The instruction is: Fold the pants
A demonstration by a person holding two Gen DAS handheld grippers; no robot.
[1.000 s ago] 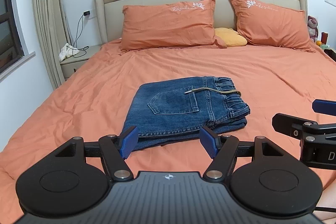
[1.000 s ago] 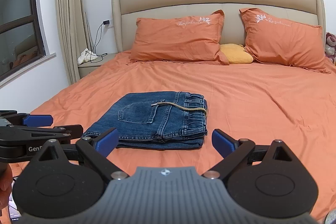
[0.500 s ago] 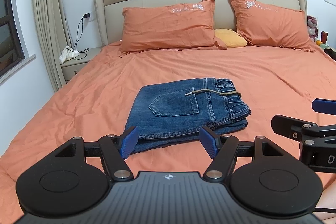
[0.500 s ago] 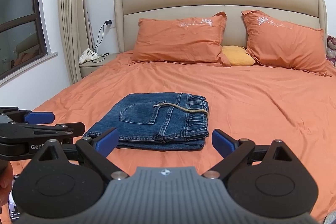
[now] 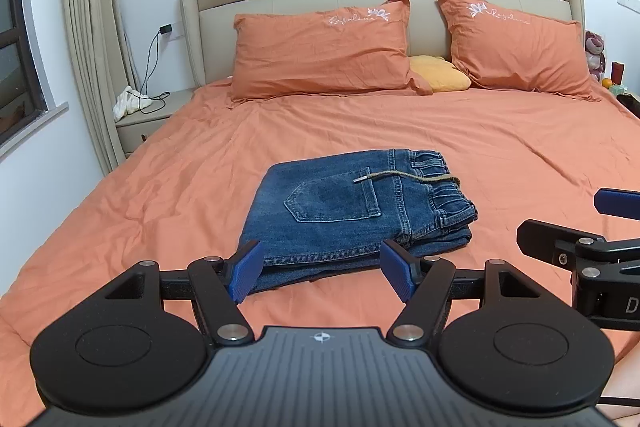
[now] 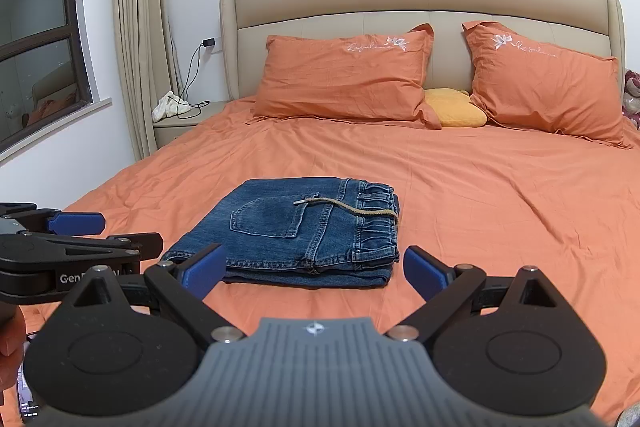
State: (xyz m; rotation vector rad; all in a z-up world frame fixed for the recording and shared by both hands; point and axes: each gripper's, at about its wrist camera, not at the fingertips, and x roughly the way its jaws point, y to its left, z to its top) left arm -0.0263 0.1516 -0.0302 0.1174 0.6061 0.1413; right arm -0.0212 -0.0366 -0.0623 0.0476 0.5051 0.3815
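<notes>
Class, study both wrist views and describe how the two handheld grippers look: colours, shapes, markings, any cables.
Both the left gripper and the right gripper have matte black bodies with two round discs, angular black linkage arms with silver pivot bolts, and ribbed blue finger pads. A grey ridged plate carries a small cross-shaped emblem. White lettering starting "Gen" marks the left gripper's side. A thin black cable trails at lower right.

Denim pants [image 5: 352, 211], matt cotton sheet [image 5: 520, 155]
</notes>
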